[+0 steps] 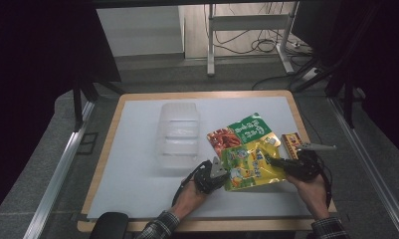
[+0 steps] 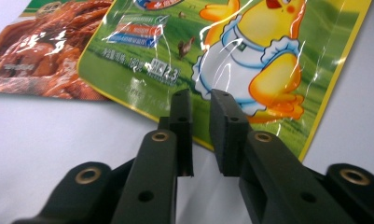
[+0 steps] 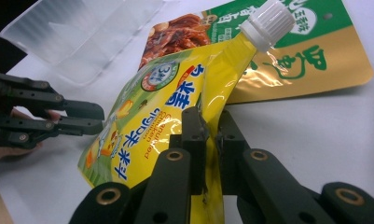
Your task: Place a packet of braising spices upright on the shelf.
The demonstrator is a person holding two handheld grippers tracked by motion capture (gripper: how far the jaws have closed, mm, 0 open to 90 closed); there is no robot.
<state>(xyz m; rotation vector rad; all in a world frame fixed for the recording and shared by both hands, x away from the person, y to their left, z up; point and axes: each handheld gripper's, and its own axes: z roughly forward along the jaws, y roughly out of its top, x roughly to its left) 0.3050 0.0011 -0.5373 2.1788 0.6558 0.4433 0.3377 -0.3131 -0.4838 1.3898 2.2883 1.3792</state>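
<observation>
A yellow-green spouted pouch point(image 1: 247, 167) with a cartoon chick point(image 2: 250, 56) and a white screw cap point(image 3: 268, 18) lies between my two grippers, its right side raised off the white mat. My right gripper point(image 3: 208, 116) is shut on that pouch's point(image 3: 175, 107) right edge; from above it point(image 1: 269, 160) comes in from the right. My left gripper point(image 2: 201, 100) holds its jaws a narrow gap apart at the pouch's left edge, with no pad pressing on it. Seen from across, the left gripper point(image 3: 100, 119) ends just beside the edge.
A second pouch point(image 1: 239, 132), green and gold with a red food picture, lies partly under the first. A clear plastic container point(image 1: 178, 134) stands left of it at mid-table. A small red-brown box point(image 1: 290, 142) sits near the mat's right edge point(image 1: 292, 119).
</observation>
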